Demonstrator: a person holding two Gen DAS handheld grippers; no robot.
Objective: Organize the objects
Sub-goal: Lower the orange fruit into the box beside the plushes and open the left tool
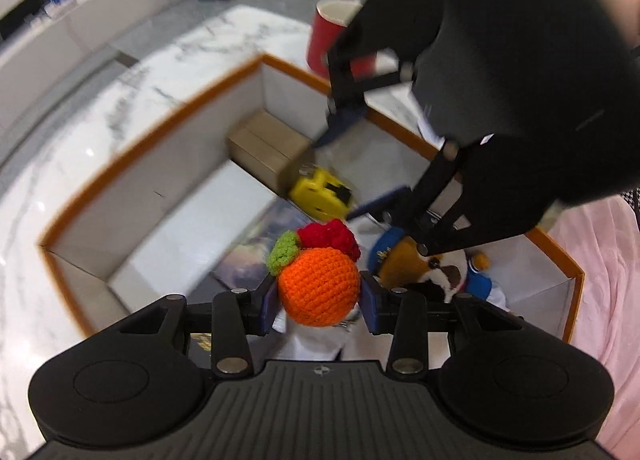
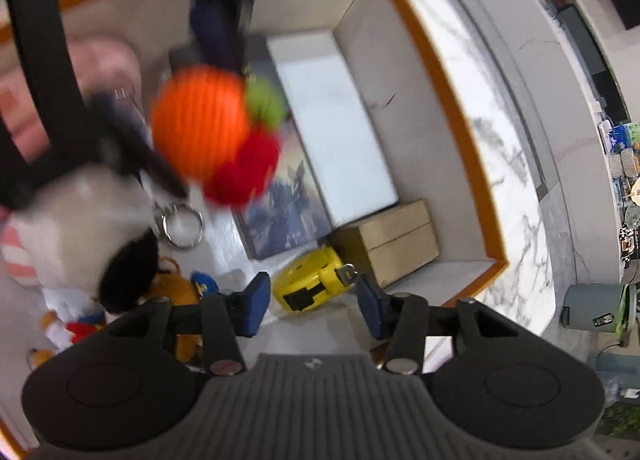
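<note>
An orange crocheted ball with a green leaf and red berries is clamped between the blue pads of my left gripper, which is shut on it and hangs over the open white box with an orange rim. The same ball shows blurred in the right wrist view. On the box floor lies a yellow tape measure. My right gripper straddles it, its blue pads close against both sides. In the left wrist view the right gripper reaches down from the upper right onto the tape measure.
Inside the box are a brown cardboard carton, a flat white case, a picture card, plush toys and a key ring. A red cup stands behind the box on the marble top. Pink cloth lies at the right.
</note>
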